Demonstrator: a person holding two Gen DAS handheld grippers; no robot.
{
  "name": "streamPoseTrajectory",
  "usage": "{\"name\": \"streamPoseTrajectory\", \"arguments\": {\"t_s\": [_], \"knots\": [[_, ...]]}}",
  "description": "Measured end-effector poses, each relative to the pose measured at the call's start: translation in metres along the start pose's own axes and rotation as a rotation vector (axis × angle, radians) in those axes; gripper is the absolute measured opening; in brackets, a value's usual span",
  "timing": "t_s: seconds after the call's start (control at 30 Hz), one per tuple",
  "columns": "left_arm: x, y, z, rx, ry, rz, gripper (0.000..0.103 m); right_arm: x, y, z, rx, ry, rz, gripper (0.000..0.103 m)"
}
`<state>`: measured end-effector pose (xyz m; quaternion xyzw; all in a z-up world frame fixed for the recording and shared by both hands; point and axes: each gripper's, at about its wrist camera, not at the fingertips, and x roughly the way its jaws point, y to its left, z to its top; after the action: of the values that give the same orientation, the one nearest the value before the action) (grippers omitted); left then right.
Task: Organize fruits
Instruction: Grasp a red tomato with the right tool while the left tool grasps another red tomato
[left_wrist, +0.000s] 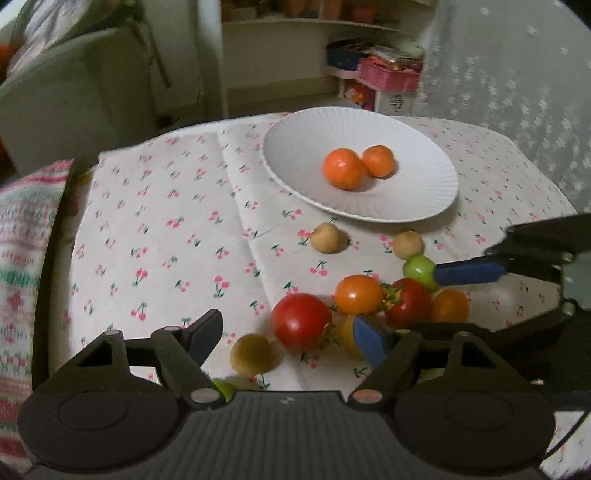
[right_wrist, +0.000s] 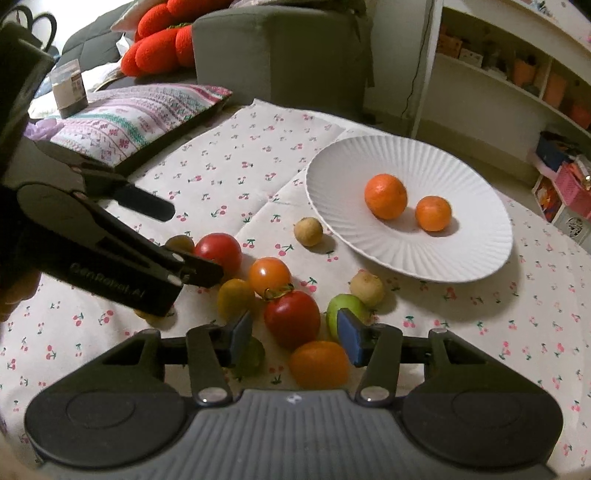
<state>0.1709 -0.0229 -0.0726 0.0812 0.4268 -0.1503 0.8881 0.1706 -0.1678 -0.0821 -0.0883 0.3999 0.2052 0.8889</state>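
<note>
White paper plate (left_wrist: 295, 177) at the back of the cherry-print cloth (left_wrist: 166, 229) already holds two oranges (left_wrist: 343, 169); the loose fruit sits in a tight cluster nearer the camera. In the left wrist view the left gripper (left_wrist: 291, 338) hangs spread and empty, the big red tomato (left_wrist: 301, 326) between its fingers, a tan longan (left_wrist: 252, 355) just beside it. Closing from here could nudge the longan and send it rolling — round fruit on smooth cloth has little to stop it.

From the right wrist view the right gripper (right_wrist: 295, 334) is also spread, holding nothing, straddling the stemmed red tomato (right_wrist: 291, 319), with a green fruit (right_wrist: 345, 308) against its right pad and an orange tomato (right_wrist: 319, 363) close below. My worry: the pad may catch the green fruit instead, or squeeze two at once — and the two grippers, working close together, could collide.
</note>
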Motion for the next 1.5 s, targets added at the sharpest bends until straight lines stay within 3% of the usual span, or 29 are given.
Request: {"name": "streamPoseTrajectory", "arguments": {"t_s": [0.23,0.37,0.67,0.83,0.93,1.1,1.3,1.37,1.5], "knots": [[0.003,-0.004,0.000,0.050,-0.006,-0.033,0.039,0.006,0.003,0.003,-0.035,0.018,0.012,0.039],[0.005,-0.006,-0.002,0.071,-0.004,-0.023,0.038,0.012,0.002,0.003,-0.057,0.031,-0.001,0.033],[0.009,0.002,-0.002,-0.035,0.009,-0.106,0.038,0.003,0.001,0.003,-0.061,0.016,-0.004,0.033],[0.013,0.001,0.003,-0.051,0.006,-0.089,0.038,0.001,-0.001,0.003,-0.050,0.016,-0.003,0.033],[0.014,0.005,0.004,-0.075,0.007,-0.111,0.030,-0.003,0.000,0.003,-0.059,0.011,0.002,0.033],[0.023,0.034,0.002,-0.247,0.046,-0.206,0.025,-0.009,-0.002,0.007,-0.059,-0.005,0.019,0.033],[0.028,0.021,0.002,-0.175,0.062,-0.157,0.025,-0.014,-0.011,0.012,-0.013,-0.027,0.011,0.033],[0.029,0.019,0.003,-0.162,0.064,-0.129,0.014,-0.015,-0.012,0.012,-0.003,-0.034,0.013,0.033],[0.027,0.020,0.003,-0.157,0.056,-0.109,0.014,-0.019,-0.013,0.012,-0.002,-0.044,0.016,0.033]]}}
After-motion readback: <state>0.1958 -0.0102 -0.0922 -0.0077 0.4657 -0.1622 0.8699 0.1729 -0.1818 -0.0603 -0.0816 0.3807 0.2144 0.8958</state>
